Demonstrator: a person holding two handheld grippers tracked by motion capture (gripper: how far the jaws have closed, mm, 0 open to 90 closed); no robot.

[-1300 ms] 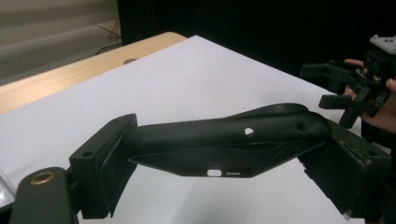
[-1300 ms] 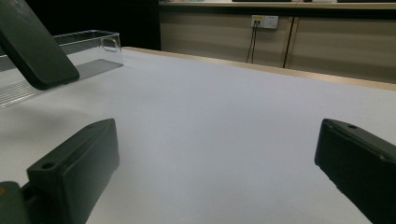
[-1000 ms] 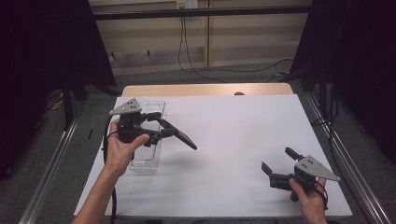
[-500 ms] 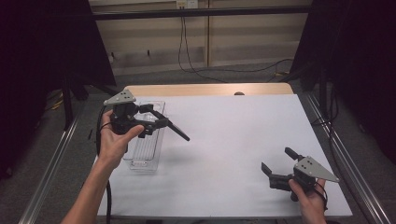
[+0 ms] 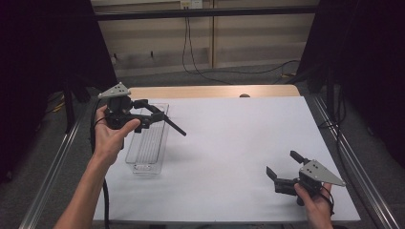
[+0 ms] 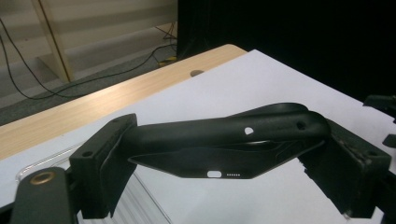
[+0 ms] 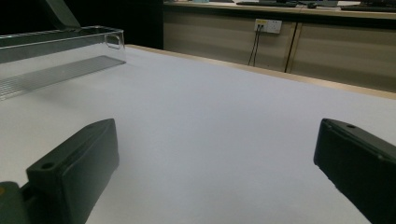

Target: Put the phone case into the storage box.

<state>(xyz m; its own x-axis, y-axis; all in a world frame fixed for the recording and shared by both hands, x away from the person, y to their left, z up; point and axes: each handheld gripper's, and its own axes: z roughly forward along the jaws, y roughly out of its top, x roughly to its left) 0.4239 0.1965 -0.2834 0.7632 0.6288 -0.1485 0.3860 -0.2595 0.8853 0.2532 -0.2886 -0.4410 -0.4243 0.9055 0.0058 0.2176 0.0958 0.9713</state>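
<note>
The left gripper view shows detail the high view cannot resolve: the left gripper is clamped across a black phone case, a thin, matte, moulded shell with a curled edge, a small oval slot and a row of tiny holes along its lower rim, spanning from one jaw to the other. In the high view the same gripper sits at centre left of the frame, held in the person's left hand, and the case reads only as a dark bar slanting down to the right, raised above the table. Directly below it lies a clear plastic tray, long, rectangular and ribbed on its floor; nothing is seen inside it. The right gripper view shows this tray in its upper left with a moulded handle loop at its end wall. The right gripper, lower right of the high view, rests on the white table sheet, its jaws spread wide with nothing between them.
</note>
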